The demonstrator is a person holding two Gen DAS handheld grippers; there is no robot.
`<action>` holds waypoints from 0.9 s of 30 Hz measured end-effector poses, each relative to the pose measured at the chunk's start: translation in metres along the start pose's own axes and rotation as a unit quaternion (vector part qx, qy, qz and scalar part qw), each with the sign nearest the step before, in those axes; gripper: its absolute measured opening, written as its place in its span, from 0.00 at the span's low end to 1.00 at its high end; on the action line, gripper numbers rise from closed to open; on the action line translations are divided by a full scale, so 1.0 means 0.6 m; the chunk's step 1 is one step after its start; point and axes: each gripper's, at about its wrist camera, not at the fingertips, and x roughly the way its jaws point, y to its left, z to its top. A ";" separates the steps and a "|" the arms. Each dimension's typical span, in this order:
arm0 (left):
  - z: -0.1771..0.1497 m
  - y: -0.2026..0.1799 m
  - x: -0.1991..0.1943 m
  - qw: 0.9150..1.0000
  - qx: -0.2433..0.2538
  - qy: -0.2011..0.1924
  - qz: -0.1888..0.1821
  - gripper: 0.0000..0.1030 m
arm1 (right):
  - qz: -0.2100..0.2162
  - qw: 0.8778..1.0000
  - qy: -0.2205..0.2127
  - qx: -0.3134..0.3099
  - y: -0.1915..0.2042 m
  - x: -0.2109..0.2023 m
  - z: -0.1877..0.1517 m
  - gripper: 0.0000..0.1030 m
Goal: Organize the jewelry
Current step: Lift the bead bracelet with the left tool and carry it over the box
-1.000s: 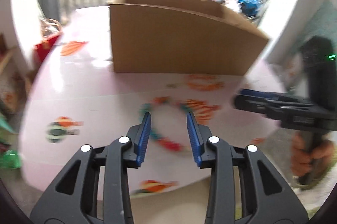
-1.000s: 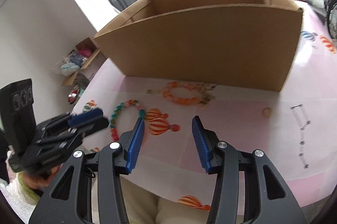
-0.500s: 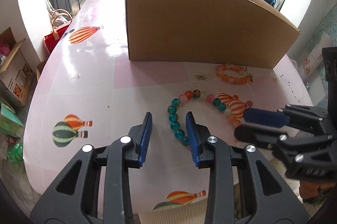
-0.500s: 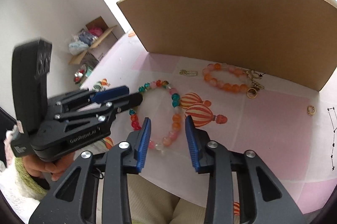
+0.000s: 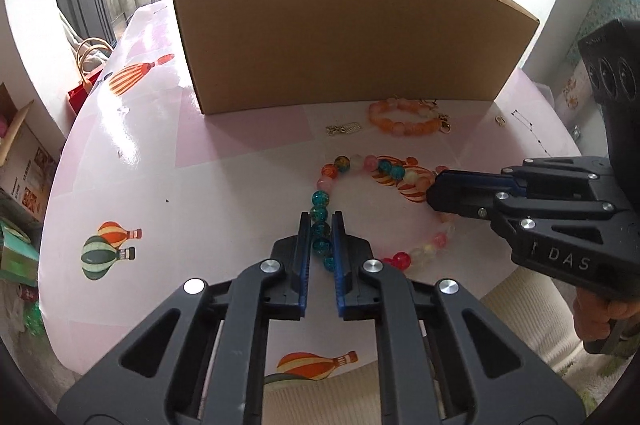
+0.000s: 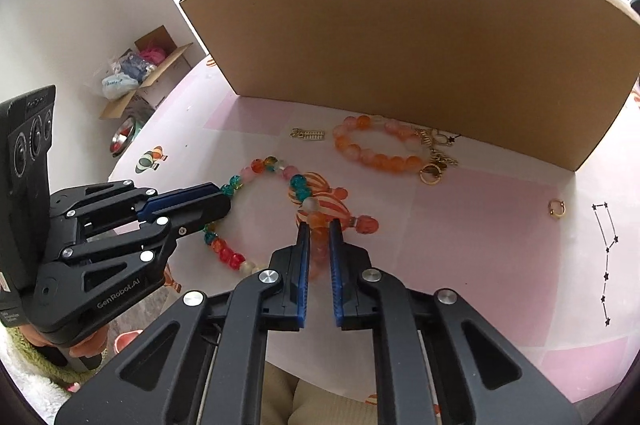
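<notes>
The multicoloured bead bracelet (image 5: pixel 362 165) lies in a loop on the near middle of the pink worktop (image 5: pixel 132 161), which is printed with hot-air balloons. Both grippers are on it at once. The left gripper (image 5: pixel 321 221) has just been closing its jaws and now pinches the string of teal beads on the loop's left side. The right gripper (image 6: pixel 319 227) has likewise just been closing, and its jaws clamp the pale orange beads on the loop's right side.

Farther back, a large open cardboard box (image 5: pixel 344 37) stands upright across the worktop, walling off the far side. Just in front of its near wall lies an orange bead bracelet (image 6: pixel 376 151) with gold charms, close to the box but apart from the held loop. A small gold charm (image 6: pixel 307 134) sits to its left, a small gold ring (image 6: pixel 556 207) to the right, and a thin dark chain (image 6: pixel 606 257) at the far right edge. Beyond the worktop's left side, a red bag (image 5: pixel 82 87) and an open carton of clutter (image 6: pixel 140 73) stand on the floor.
</notes>
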 end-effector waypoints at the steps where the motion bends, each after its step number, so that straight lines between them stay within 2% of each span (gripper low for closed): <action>1: 0.002 0.000 0.000 1.000 0.002 0.001 0.001 0.16 | 0.002 1.000 0.001 0.001 0.000 0.001 0.000 0.10; 3: 0.006 0.002 0.001 1.000 0.001 0.001 0.007 0.23 | 0.001 1.000 0.000 -0.002 0.004 0.002 -0.001 0.11; 9: 0.016 -0.006 0.012 0.999 0.019 0.001 0.034 0.23 | -0.002 1.000 -0.005 -0.011 0.004 0.000 -0.003 0.11; 11: 0.016 -0.011 0.013 0.999 0.025 -0.001 0.042 0.19 | -0.007 1.000 -0.008 -0.019 0.008 0.001 -0.003 0.11; 13: 0.017 -0.012 0.012 0.999 0.027 -0.005 0.042 0.09 | -0.009 1.000 -0.012 -0.024 0.011 0.003 -0.003 0.11; 19: 0.021 -0.012 -0.002 0.999 0.012 -0.009 0.039 0.08 | 0.007 1.000 -0.012 -0.002 -0.002 -0.001 0.001 0.10; 27: 0.025 -0.006 -0.075 0.999 -0.008 -0.039 0.017 0.08 | 0.023 0.999 -0.047 0.010 -0.006 -0.053 0.002 0.10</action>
